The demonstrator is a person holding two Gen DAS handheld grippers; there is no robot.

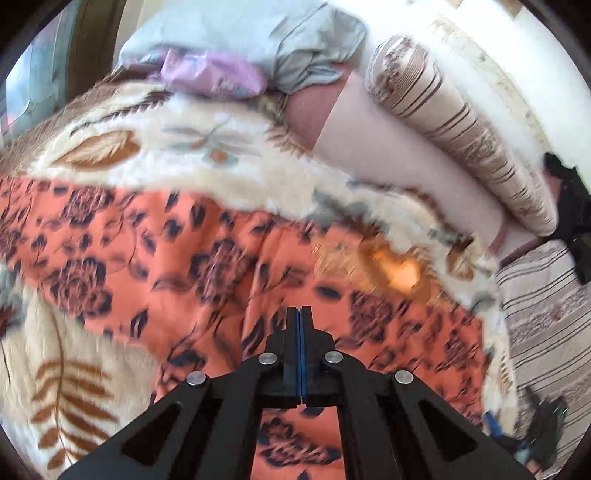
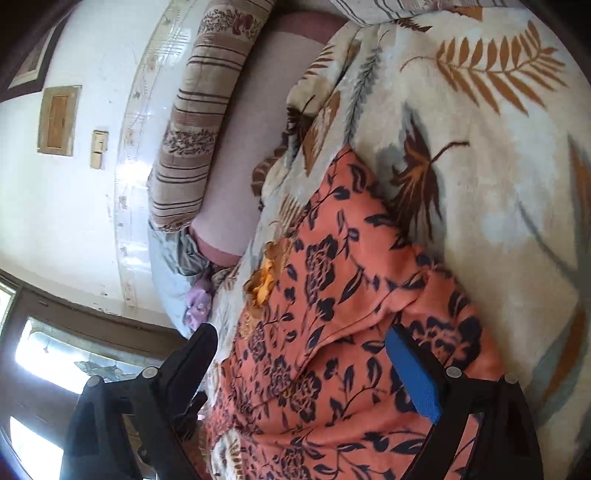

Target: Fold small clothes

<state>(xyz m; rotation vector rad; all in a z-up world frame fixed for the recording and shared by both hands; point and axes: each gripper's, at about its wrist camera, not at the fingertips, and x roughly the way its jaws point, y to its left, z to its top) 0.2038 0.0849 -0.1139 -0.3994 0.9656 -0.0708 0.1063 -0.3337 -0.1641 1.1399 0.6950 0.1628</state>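
An orange garment (image 1: 207, 258) with dark blue flowers lies spread on a cream blanket (image 1: 155, 147) printed with leaves. A yellow embroidered patch (image 1: 400, 275) marks its far right part. My left gripper (image 1: 300, 312) hovers over the garment's near middle. It is shut, pads together, and I see no cloth between them. In the right wrist view the same garment (image 2: 332, 295) runs between the fingers of my right gripper (image 2: 303, 350), which is open. One finger (image 2: 201, 345) is off the cloth's edge and the blue pad (image 2: 412, 373) is over the cloth.
A striped bolster pillow (image 1: 461, 136) lies along the white wall (image 2: 55, 221). A grey-blue cloth (image 1: 258, 33) and a lilac cloth (image 1: 210, 74) are heaped at the blanket's far end. A black item (image 1: 572, 206) sits at the right. A window (image 2: 44, 362) is at lower left.
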